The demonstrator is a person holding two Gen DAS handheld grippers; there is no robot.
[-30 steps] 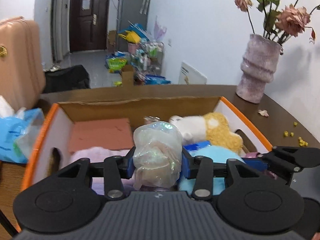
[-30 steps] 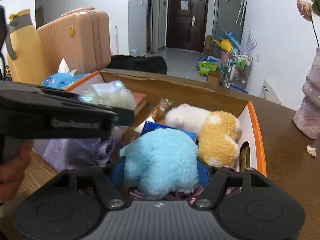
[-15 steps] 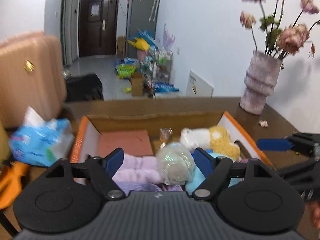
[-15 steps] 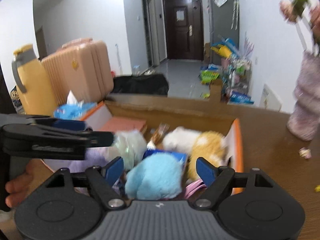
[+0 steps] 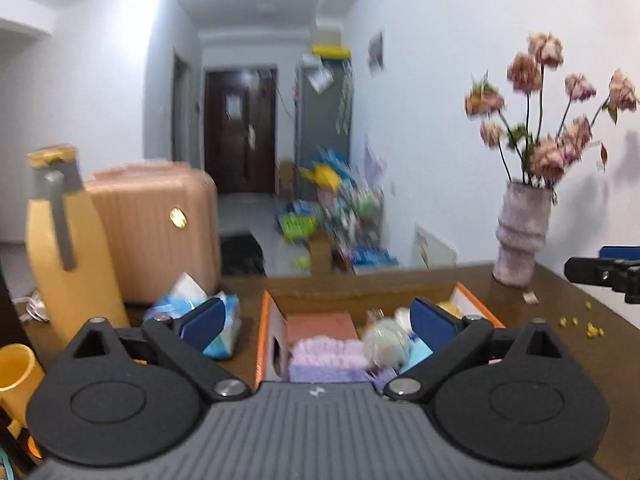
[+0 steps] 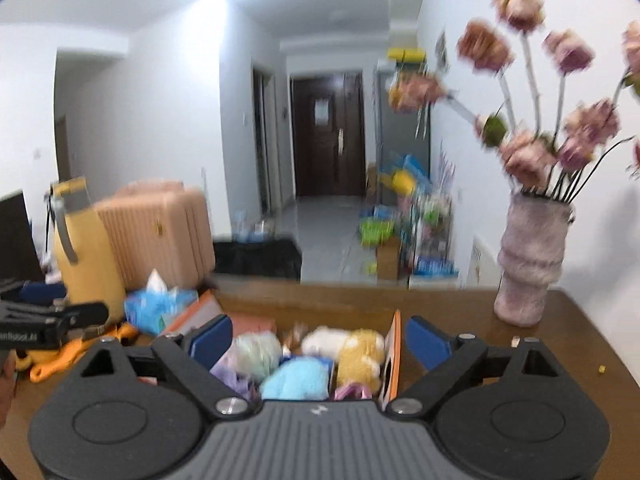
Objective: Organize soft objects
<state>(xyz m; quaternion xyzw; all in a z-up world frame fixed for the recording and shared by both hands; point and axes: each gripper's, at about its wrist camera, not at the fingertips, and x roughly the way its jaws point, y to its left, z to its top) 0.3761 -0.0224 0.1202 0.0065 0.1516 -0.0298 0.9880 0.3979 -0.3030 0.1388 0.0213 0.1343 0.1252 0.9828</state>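
Brown wooden table point(image 6: 472, 312) across both views, carrying a cardboard box point(image 5: 272, 332) with orange edges and white outer walls, open at the top, a cut-out handle hole in each end wall. Packed inside with soft objects: folded lilac towel point(image 5: 328, 356) at the left end over a flat salmon-pink piece point(image 5: 320, 324); a pale ball wrapped in shiny clear film point(image 5: 386, 346) near the middle; a fluffy sky-blue plush point(image 6: 298, 380) toward the near side; a white-and-yellow plush point(image 6: 352, 348) at the right end, lying against the orange-edged wall. All resting in the box, none gripped. Beside the box on the left: a blue tissue pack point(image 6: 154, 306), a tall yellow jug point(image 5: 68, 264) and a ribbed peach suitcase point(image 5: 156, 232) behind. On the right, well apart from the box: a mauve ribbed vase point(image 6: 528, 264) of dried pink flowers, upright. Left gripper point(image 5: 316, 316) spread wide, jaws just been opening, blue pads hovering clear of the box with nothing pressed between them. Right gripper point(image 6: 320, 340) likewise spread wide, jaws just been opening, nothing clasped. White lettering on the side of the left gripper seen in the right wrist view, too blurred to read with certainty. No other writing legible.
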